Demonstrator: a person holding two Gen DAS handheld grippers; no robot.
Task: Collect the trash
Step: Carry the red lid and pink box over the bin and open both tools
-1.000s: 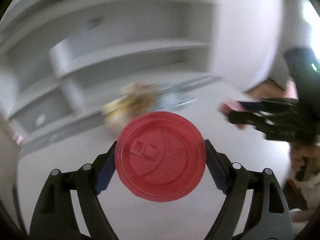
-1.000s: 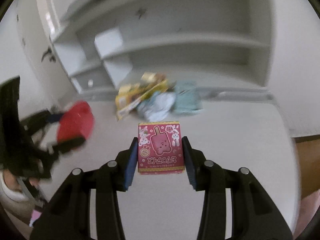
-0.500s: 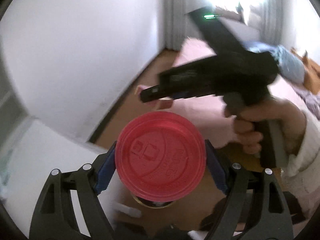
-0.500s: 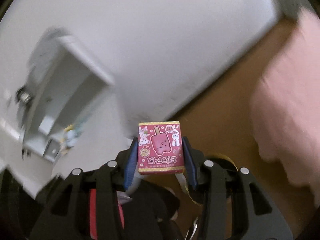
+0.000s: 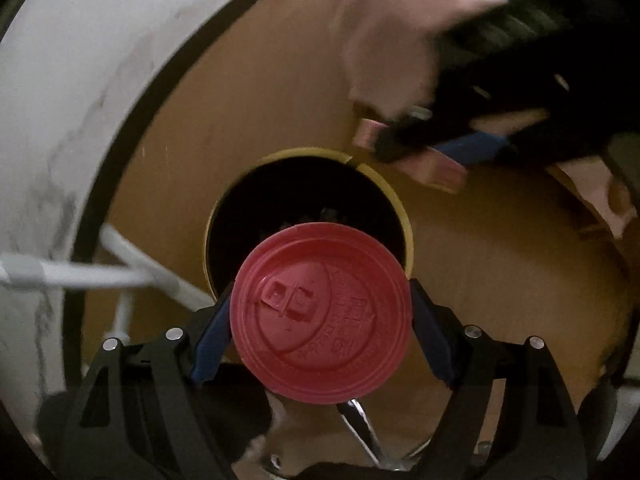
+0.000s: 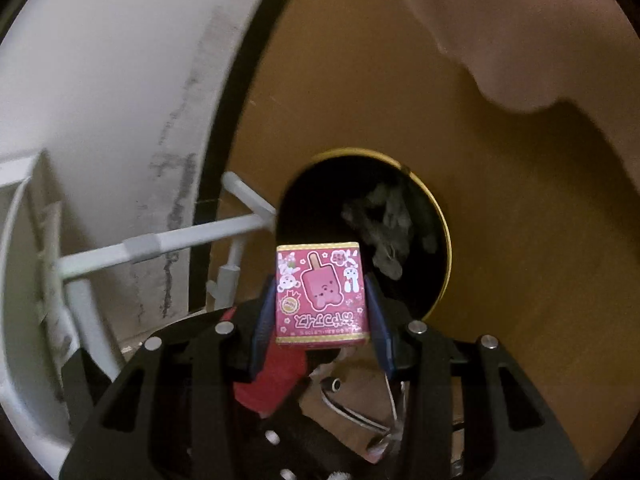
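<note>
My left gripper [image 5: 320, 316] is shut on a round red cup lid [image 5: 320, 312], held face-on just above and in front of a round bin [image 5: 400, 196] with a yellow rim and dark inside. My right gripper [image 6: 320, 316] is shut on a small pink ice-cream box [image 6: 320, 292] with cartoon pictures, held above the same bin [image 6: 440, 224], which holds crumpled grey trash [image 6: 384, 224]. The right gripper with its pink box [image 5: 436, 168] also shows blurred in the left wrist view, beyond the bin. The left gripper's red lid [image 6: 268, 380] shows below the right gripper.
The bin stands on a brown wood floor [image 6: 520, 240] next to a white wall [image 5: 60, 100] with a dark skirting. White table legs and bars [image 6: 180, 240] stand at the left. A pink rug or bedding [image 6: 520, 20] lies at the top right.
Both grippers have swung away from the white table and shelves and tilted down toward the floor. They now hang over the bin, still holding the lid and the box.
</note>
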